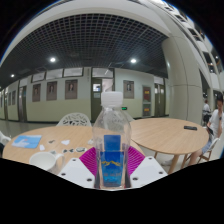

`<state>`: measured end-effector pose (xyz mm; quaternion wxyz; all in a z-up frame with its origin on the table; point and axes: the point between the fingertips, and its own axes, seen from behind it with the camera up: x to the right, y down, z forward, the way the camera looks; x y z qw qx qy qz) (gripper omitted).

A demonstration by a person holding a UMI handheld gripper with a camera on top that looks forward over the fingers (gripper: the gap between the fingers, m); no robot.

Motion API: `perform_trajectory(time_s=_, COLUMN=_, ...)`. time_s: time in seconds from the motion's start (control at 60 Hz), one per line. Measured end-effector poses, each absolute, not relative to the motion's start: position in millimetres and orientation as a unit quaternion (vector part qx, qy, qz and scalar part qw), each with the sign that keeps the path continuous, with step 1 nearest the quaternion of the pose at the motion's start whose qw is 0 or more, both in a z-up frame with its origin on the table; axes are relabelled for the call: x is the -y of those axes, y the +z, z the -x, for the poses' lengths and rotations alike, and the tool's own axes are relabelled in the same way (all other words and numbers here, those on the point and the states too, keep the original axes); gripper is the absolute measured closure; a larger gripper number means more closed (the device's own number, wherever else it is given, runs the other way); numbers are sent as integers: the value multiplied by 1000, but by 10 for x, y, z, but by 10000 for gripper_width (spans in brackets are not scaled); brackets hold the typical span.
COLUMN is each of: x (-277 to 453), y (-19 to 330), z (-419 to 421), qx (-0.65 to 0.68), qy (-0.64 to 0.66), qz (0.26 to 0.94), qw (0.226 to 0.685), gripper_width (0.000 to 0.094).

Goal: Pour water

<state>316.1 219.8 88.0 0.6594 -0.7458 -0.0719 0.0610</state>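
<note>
1. The handheld two-finger gripper (112, 172) is holding a clear plastic water bottle (112, 140) upright between its two light-coloured fingers (78, 172), with the magenta pads (91, 158) showing on either side of the bottle's lower half.
2. Both fingers appear to be pressing against the bottle's sides, so the tool is clamped on it and not standing apart.
3. The bottle is carrying a white screw cap (112, 99) on top and a blue label (112, 160) around its lower body, and the cap is sitting closed on the neck.
4. The bottle is standing directly ahead of the camera, in front of a large round wooden table (165, 132) that is spreading out beyond the fingers.
5. A white lattice-backed chair (73, 120) is standing at the far side of the table, behind the bottle and to its left.
6. A flat blue object (27, 141) and a small white item (42, 158) are lying on the table to the left of the bottle; what they are cannot be told.
7. A small dark object (190, 127) is resting on the table well to the right.
8. A wall with framed pictures (60, 90) and a dark gridded ceiling with round lights (90, 40) are filling the background.
</note>
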Motion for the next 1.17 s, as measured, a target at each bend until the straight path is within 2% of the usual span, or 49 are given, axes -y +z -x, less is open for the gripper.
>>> perform_trajectory(time_s=0.017, x=-2339, y=1076, z=-3013, qx=79, qy=58, qz=748, qw=657, gripper_width=596)
perform_trajectory(time_s=0.067, x=-2390, y=956, z=-3027, qx=98, qy=54, qz=749, qw=653, gripper_width=596)
perform_trajectory(time_s=0.083, x=-2340, y=808, z=-3120, qx=104, qy=56, qz=750, qw=651, gripper_width=595)
perform_trajectory(time_s=0.1, x=-2288, y=928, z=-2932, qx=106, qy=57, qz=752, qw=648, gripper_width=596)
perform_trajectory(time_s=0.15, x=-2320, y=817, z=-2904, qx=111, qy=69, qz=761, qw=635, gripper_width=597)
perform_trajectory(time_s=0.167, x=-2383, y=646, z=-3097, qx=114, qy=73, qz=764, qw=630, gripper_width=590)
perform_trajectory(time_s=0.2, x=-2286, y=826, z=-2816, qx=111, qy=74, qz=761, qw=635, gripper_width=593)
perform_trajectory(time_s=0.3, x=-2365, y=818, z=-2862, qx=105, qy=79, qz=762, qw=634, gripper_width=595)
perform_trajectory(time_s=0.35, x=-2394, y=826, z=-2864, qx=95, qy=84, qz=762, qw=635, gripper_width=561)
perform_trajectory(time_s=0.417, x=-2398, y=829, z=-2883, qx=89, qy=82, qz=763, qw=635, gripper_width=448)
perform_trajectory(time_s=0.467, x=-2385, y=770, z=-2912, qx=90, qy=74, qz=774, qw=622, gripper_width=281)
perform_trajectory(time_s=0.517, x=-2350, y=740, z=-2982, qx=84, qy=68, qz=786, qw=609, gripper_width=66)
perform_trajectory(time_s=0.55, x=-2269, y=758, z=-3009, qx=78, qy=71, qz=789, qw=605, gripper_width=93)
perform_trajectory(time_s=0.667, x=-1795, y=831, z=-3075, qx=56, qy=80, qz=803, qw=588, gripper_width=90)
perform_trajectory(time_s=0.683, x=-1871, y=991, z=-3060, qx=59, qy=82, qz=804, qw=586, gripper_width=92)
perform_trajectory(time_s=0.717, x=-1542, y=901, z=-3016, qx=63, qy=85, qz=802, qw=588, gripper_width=90)
perform_trajectory(time_s=0.817, x=-954, y=1154, z=-2874, qx=91, qy=93, qz=786, qw=604, gripper_width=89)
perform_trajectory(time_s=0.95, x=-177, y=1278, z=-2468, qx=130, qy=139, qz=768, qw=611, gripper_width=91)
perform_trajectory(time_s=0.967, x=-254, y=1323, z=-2408, qx=136, qy=146, qz=767, qw=610, gripper_width=91)
perform_trajectory(time_s=1.033, x=216, y=1258, z=-2207, qx=155, qy=166, qz=762, qw=607, gripper_width=78)
perform_trajectory(time_s=1.167, x=584, y=1172, z=-2103, qx=147, qy=182, qz=759, qw=607, gripper_width=77)
